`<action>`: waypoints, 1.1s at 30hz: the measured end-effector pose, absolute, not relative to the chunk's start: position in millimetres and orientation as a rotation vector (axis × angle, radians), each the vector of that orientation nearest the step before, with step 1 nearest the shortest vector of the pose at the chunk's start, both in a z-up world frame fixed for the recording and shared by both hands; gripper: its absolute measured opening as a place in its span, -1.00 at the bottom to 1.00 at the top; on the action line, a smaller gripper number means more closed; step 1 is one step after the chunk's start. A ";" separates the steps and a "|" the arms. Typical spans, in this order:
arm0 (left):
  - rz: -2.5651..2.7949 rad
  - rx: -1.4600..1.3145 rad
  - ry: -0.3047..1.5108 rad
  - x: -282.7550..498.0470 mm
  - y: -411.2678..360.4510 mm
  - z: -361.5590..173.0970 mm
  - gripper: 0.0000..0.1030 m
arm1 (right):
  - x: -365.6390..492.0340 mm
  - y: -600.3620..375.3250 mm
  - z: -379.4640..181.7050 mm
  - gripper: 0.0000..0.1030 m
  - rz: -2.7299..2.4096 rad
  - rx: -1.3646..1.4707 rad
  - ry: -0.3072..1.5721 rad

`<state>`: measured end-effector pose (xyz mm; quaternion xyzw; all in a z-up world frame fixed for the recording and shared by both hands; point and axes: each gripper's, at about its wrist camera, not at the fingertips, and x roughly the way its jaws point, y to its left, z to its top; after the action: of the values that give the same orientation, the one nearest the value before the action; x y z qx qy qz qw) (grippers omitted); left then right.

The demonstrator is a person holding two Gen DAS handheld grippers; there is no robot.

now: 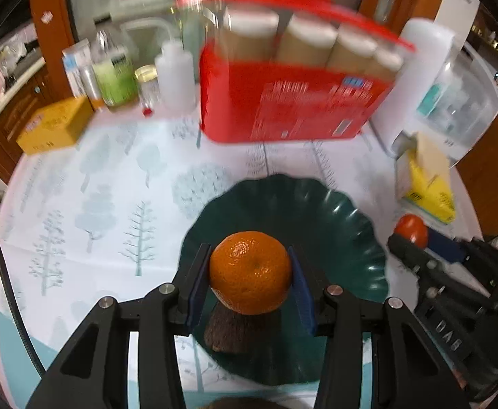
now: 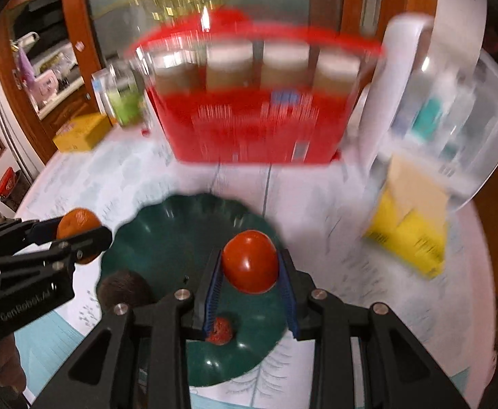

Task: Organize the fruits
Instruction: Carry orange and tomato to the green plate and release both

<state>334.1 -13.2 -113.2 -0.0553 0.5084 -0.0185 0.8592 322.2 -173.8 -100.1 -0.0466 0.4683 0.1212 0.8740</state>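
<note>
My left gripper (image 1: 250,260) is shut on an orange mandarin (image 1: 250,272) and holds it above the near part of a dark green scalloped plate (image 1: 334,225). A brown fuzzy fruit (image 1: 235,332) lies on the plate under it. My right gripper (image 2: 250,266) is shut on a red tomato (image 2: 250,260) above the same plate (image 2: 167,231). On the plate lie the brown fruit (image 2: 122,288) and a small red berry (image 2: 220,330). The left gripper (image 2: 78,235) with the mandarin (image 2: 76,223) shows at the plate's left edge. The right gripper (image 1: 416,238) with the tomato (image 1: 410,228) shows at right.
A red box (image 1: 283,105) of paper tubes stands behind the plate on the tree-print tablecloth (image 1: 95,204). A yellow box (image 1: 54,126), bottles (image 1: 116,75) and a jar stand at back left. A white dispenser (image 1: 416,78), clear container and yellow packet (image 1: 429,187) stand at right.
</note>
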 end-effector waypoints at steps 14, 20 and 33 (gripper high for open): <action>-0.061 -0.092 1.171 366.2 -16.3 -197.2 -0.15 | 347.0 -151.2 -180.8 -0.37 0.261 -0.120 1.082; -0.061 -0.049 1.156 365.8 -22.2 -194.9 -0.14 | 349.0 -145.7 -188.1 -0.37 0.262 -0.142 1.076; -0.018 0.005 1.088 352.5 -21.0 -169.6 0.60 | 345.2 -153.4 -182.9 -0.33 0.262 -0.126 1.067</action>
<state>352.5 -21.0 -169.6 0.0024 0.5175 -0.0083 0.8557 345.2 -153.4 -182.9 -0.0598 0.5065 0.1245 0.8511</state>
